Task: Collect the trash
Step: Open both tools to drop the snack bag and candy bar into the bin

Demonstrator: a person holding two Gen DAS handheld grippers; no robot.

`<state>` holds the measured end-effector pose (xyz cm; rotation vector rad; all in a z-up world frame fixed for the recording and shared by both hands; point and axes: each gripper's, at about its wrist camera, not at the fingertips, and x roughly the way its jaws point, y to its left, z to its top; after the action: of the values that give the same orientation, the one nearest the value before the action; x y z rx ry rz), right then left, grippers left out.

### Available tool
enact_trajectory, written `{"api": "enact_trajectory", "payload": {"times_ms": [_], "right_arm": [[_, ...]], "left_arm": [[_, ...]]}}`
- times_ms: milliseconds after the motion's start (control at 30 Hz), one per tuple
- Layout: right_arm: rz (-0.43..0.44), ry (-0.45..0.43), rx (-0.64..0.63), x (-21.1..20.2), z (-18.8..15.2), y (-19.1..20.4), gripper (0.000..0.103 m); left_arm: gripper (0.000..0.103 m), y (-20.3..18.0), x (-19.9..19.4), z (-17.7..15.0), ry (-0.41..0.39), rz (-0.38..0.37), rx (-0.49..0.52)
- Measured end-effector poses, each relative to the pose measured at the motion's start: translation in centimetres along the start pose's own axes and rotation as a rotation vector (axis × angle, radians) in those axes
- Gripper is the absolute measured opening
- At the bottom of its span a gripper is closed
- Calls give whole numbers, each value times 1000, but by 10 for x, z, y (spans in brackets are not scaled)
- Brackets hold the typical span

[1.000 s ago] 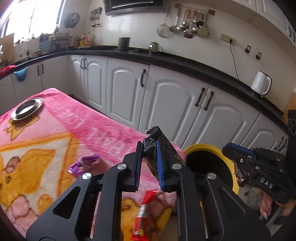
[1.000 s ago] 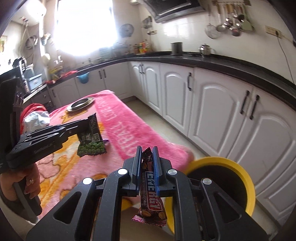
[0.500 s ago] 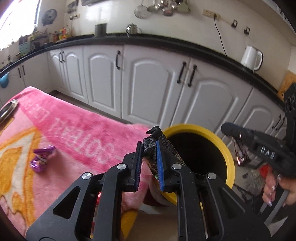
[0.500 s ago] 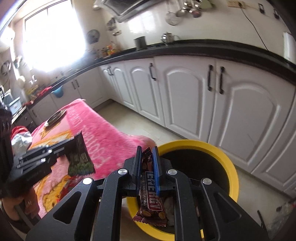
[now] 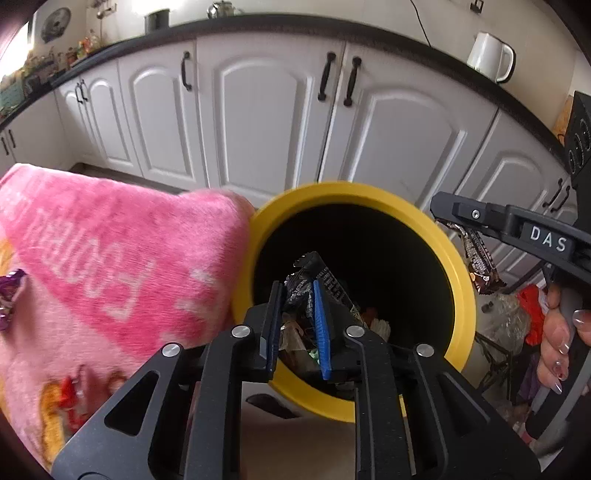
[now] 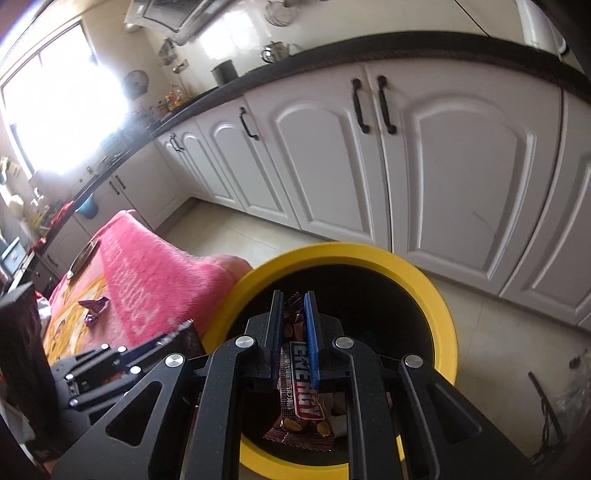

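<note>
We see white kitchen cabinets point(image 5: 258, 122) under a dark countertop point(image 5: 369, 31), filling the background in both views. Next in size, a pink blanket point(image 5: 110, 258) covers a surface on the left, its edge touching the yellow bin point(image 5: 458, 291). The bin stands on the floor with a round yellow rim and a dark inside; some litter lies at the bottom.

We hold the left gripper point(image 5: 297, 314) over the bin mouth, tilted down. Its jaws are just starting to part, and the crumpled dark wrapper point(image 5: 306, 284) sits between the pads, still touched by them. The wrapper's long axis runs up and away from us, top end pointing toward the far rim.

We hold the right gripper point(image 6: 294, 332) over the bin too, narrow, pinching the energy bar wrapper point(image 6: 301, 398). That wrapper hangs with its long axis running straight down toward the bin's inside, top edge poking up between the pads, printed end lowest. From the left wrist view the same bar point(image 5: 476, 258) dangles just outside the right rim. A hand point(image 5: 554, 332) grips the right gripper's handle.

Smaller: a white kettle point(image 5: 491, 55) on the counter, a purple candy wrapper point(image 6: 96, 306) on the blanket, a metal plate point(image 6: 83, 258) farther back.
</note>
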<state>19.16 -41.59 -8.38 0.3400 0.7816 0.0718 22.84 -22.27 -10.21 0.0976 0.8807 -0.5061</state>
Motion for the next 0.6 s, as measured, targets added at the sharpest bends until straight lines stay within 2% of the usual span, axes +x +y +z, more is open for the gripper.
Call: {"api": "enact_trajectory", "payload": {"times_ms": [233,333,400,533,567,600], "right_arm": [[-24,38,51,16,-3,-17,14],[-34,52,75,20,-4,-25,15],[-42,53,82,20,-5,-27,16],[-56,44,98,18,-4,-33,28],[-65,40,99,17,-4,-33,29],[-72,37,98,16,-4,-34,31]], "left_arm": [[19,-7,23,-2,57,-18,12],[28,-9,27,-4,73,-32,13],[38,-10,28,-4,73,-34,17],[55,-10,22,-5,67,-36,14],[63,-9,20,-5,63,-40,10],[76,-8,17,-5,59,-44,3]]}}
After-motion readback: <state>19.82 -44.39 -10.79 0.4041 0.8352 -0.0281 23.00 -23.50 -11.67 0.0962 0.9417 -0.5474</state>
